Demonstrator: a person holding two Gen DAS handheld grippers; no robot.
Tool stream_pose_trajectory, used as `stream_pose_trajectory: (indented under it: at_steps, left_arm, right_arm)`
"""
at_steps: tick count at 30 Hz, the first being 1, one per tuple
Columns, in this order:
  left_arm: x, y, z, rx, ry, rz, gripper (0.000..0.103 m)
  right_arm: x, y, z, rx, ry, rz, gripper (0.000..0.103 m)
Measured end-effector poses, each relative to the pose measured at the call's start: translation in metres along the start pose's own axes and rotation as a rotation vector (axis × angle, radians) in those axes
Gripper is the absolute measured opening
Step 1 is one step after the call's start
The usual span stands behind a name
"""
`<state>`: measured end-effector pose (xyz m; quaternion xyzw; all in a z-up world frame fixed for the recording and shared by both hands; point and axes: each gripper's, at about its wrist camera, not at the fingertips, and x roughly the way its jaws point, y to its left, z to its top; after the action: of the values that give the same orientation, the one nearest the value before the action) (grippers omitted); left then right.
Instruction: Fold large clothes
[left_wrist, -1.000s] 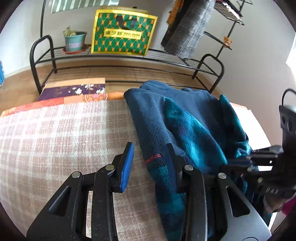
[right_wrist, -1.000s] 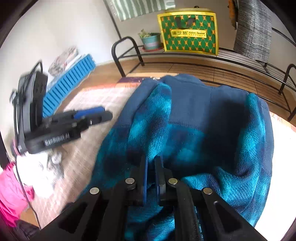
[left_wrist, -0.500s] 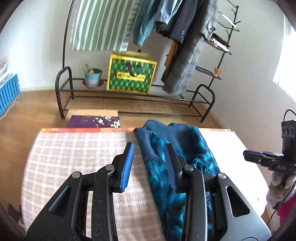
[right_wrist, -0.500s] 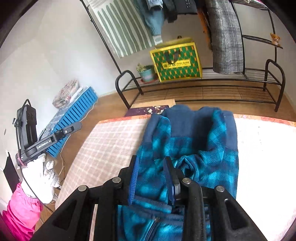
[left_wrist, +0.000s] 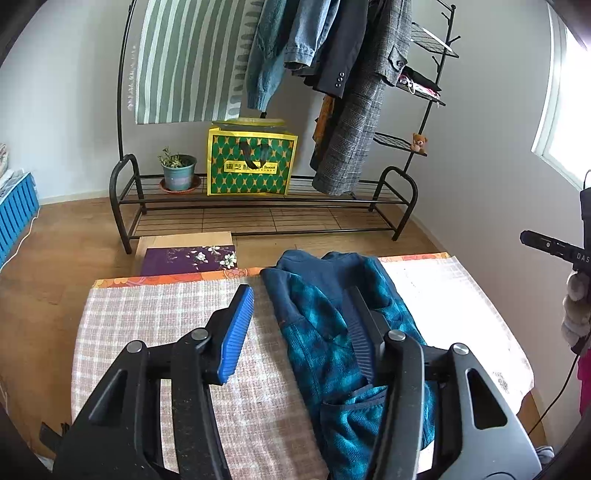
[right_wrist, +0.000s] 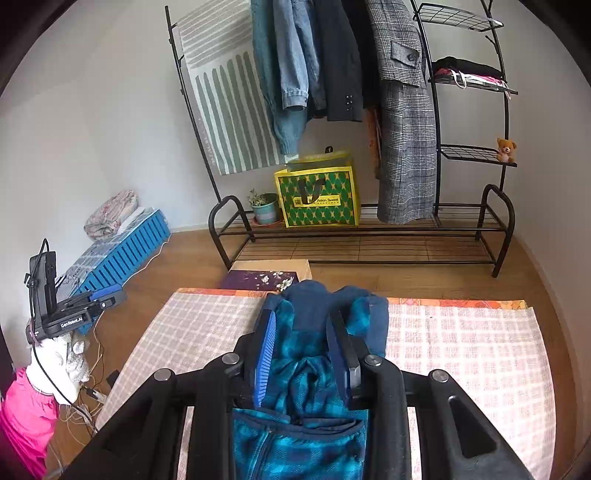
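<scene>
Teal-and-navy fleece (right_wrist: 314, 354) lies on the checked cloth (right_wrist: 461, 350) of the table, gathered into a long narrow strip. Its long axis runs from the near edge away toward the clothes rack (right_wrist: 369, 229), with the navy collar end at the far side.

In the right wrist view, the right gripper (right_wrist: 304, 354) is wide open and holds nothing. The fleece lies straight ahead of it and under it, so the strip passes through the gap of the fingers, almost in line with them. In the left wrist view, the left gripper (left_wrist: 301, 325) is also open and empty. The blue pad (left_wrist: 236, 328) is over bare cloth, and the fleece lies to the right of its centre line, under the other finger.

So the right gripper seems the nearer one to the strip. Both grippers appear to be above the table, not touching the fleece. I judge that the strip must next be folded across its long axis, near end toward the far end, and each gripper would need to come down on a near corner.
</scene>
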<state>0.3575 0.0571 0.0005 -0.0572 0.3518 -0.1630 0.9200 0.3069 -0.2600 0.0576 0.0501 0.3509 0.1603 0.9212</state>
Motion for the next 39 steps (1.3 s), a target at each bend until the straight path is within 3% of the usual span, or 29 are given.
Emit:
stream_pose_trajectory:
  at_steps: [5,11,19,21,24,28,33,34,37,39]
  left_arm:
    - [0.07,0.022,-0.001,-0.104,0.104,-0.039,0.052]
    - [0.166,0.05,-0.02,-0.185,0.22,-0.043,0.052]
    - [0.256,0.068,-0.04,-0.189,0.276,-0.004,0.052]
    - [0.27,0.073,-0.044,-0.201,0.282,-0.006,0.052]
    - [0.286,0.079,-0.049,-0.205,0.288,-0.01,0.052]
    - [0.299,0.081,-0.05,-0.201,0.288,-0.025,0.052]
    - [0.309,0.082,-0.051,-0.217,0.286,-0.049,0.051]
    - [0.311,0.081,-0.051,-0.216,0.286,-0.05,0.052]
    - [0.313,0.081,-0.052,-0.222,0.286,-0.055,0.051]
    - [0.315,0.083,-0.052,-0.24,0.283,-0.07,0.051]
  right_arm:
    - [0.051,-0.03,0.01,-0.079,0.073,-0.045,0.033]
    - [0.129,-0.084,-0.004,-0.055,0.163,-0.063,0.033]
    - [0.236,-0.124,-0.042,0.033,0.248,-0.028,0.031]
    - [0.254,-0.119,-0.052,0.048,0.249,0.006,0.03]
    - [0.275,-0.098,-0.057,0.053,0.259,0.137,0.032]
    - [0.305,-0.056,-0.064,0.008,0.319,0.284,0.042]
    - [0.343,-0.01,-0.077,-0.045,0.397,0.341,0.049]
    - [0.35,-0.004,-0.079,-0.056,0.416,0.324,0.047]
    - [0.371,0.007,-0.091,-0.073,0.474,0.267,0.003]
    - [0.361,0.011,-0.095,-0.105,0.445,0.217,0.002]
